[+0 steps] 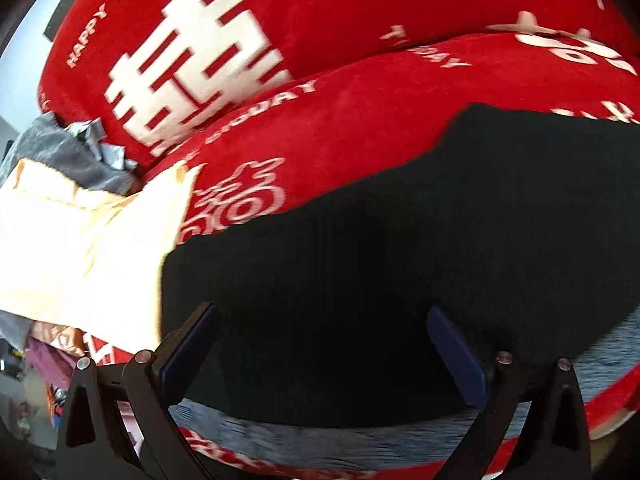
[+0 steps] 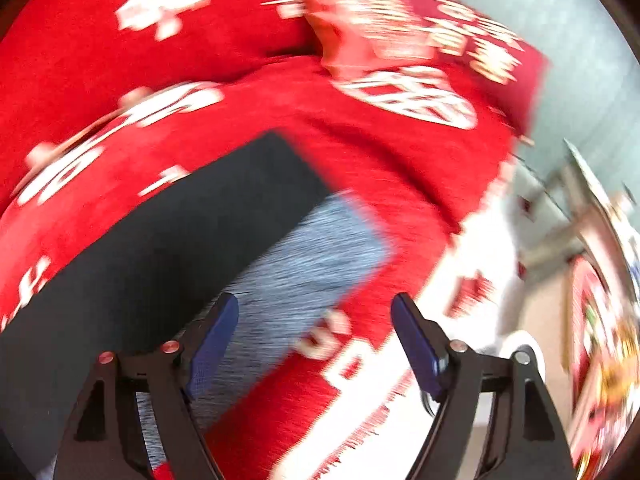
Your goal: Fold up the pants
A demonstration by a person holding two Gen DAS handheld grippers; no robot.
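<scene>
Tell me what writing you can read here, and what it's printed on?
"HAPPY WED…", cut off at the frame edge: white letters on the red blanket.
"…DAY", start blurred: on the blanket's fold edge.
Large white double-happiness sign: same blanket.
Right wrist view: white marks on the red cloth, too blurred to read.

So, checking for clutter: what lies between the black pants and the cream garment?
Nothing: in the left wrist view the black pants directly meet the cream garment.
</scene>
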